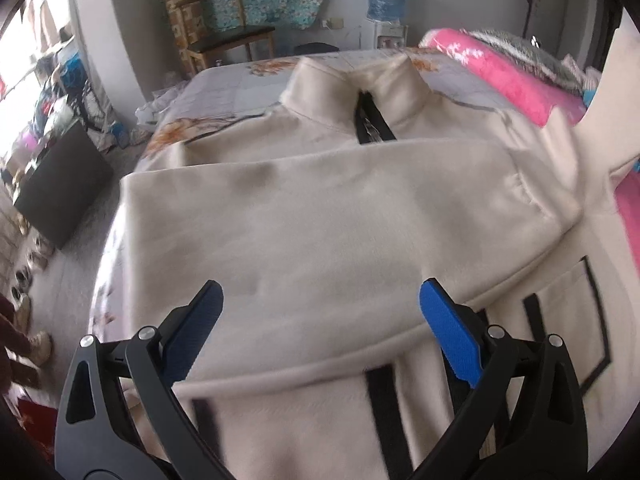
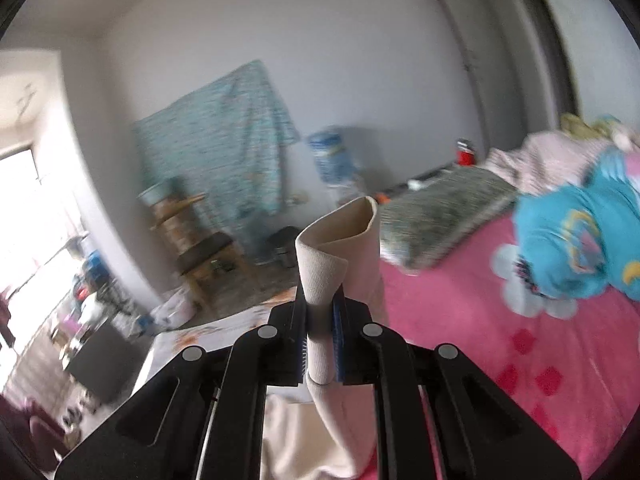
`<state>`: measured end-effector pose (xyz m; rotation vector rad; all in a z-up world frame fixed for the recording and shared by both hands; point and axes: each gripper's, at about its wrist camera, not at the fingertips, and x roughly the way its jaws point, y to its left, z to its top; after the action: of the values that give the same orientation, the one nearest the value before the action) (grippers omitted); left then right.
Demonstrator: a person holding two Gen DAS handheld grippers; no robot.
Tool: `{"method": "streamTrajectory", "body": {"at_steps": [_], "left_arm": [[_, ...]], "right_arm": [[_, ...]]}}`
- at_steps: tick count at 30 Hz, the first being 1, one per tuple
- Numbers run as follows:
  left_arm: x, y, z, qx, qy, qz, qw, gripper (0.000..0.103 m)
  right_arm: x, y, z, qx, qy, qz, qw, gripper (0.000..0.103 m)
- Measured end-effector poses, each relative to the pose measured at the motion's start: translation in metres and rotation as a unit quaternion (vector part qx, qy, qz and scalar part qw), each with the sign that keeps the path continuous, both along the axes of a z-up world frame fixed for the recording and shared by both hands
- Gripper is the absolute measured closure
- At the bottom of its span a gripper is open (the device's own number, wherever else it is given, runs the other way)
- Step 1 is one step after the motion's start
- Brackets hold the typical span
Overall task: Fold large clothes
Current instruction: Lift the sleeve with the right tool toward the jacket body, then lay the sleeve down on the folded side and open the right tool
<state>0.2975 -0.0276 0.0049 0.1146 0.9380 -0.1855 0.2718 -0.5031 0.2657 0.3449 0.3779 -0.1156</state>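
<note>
A large cream jacket [image 1: 328, 216] with a black zip and black trim lies flat on the bed, collar at the far end. One sleeve is folded across its chest. My left gripper [image 1: 320, 304] is open and empty just above the folded sleeve. My right gripper [image 2: 320, 304] is shut on the ribbed cuff of the other sleeve [image 2: 332, 256] and holds it up in the air. That raised sleeve also shows at the right edge of the left wrist view [image 1: 612, 120].
A pink floral blanket [image 2: 500, 340] covers the right side of the bed, with a grey pillow [image 2: 440, 208] and a blue garment [image 2: 572, 240] on it. A wooden chair [image 1: 224, 36] and a water dispenser [image 1: 386, 4] stand by the far wall. A black box [image 1: 60, 188] sits on the floor at left.
</note>
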Motion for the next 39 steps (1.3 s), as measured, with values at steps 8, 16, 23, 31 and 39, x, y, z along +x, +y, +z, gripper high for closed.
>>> {"method": "streamTrajectory", "body": {"at_steps": [8, 16, 23, 31, 39], "left_arm": [[-0.019, 0.065, 0.005, -0.063, 0.026, 0.017, 0.9975, 0.035], [-0.033, 0.125, -0.006, -0.188, 0.059, 0.019, 0.9803, 0.069], [-0.038, 0.144, -0.008, -0.250, 0.071, 0.019, 0.9654, 0.071], [0.008, 0.140, -0.002, -0.273, 0.079, 0.045, 0.9579, 0.068], [0.065, 0.122, -0.027, -0.220, 0.101, 0.089, 0.9661, 0.069]], "right_arm": [[0.023, 0.143, 0.004, -0.020, -0.008, 0.124, 0.992, 0.092], [0.048, 0.314, -0.076, -0.032, 0.057, 0.313, 0.947, 0.089], [0.059, 0.355, -0.174, -0.020, 0.193, 0.390, 0.900, 0.055], [0.067, 0.207, -0.181, 0.003, 0.214, 0.251, 0.944, 0.045], [0.070, 0.114, -0.227, 0.033, 0.250, 0.173, 0.952, 0.045]]}}
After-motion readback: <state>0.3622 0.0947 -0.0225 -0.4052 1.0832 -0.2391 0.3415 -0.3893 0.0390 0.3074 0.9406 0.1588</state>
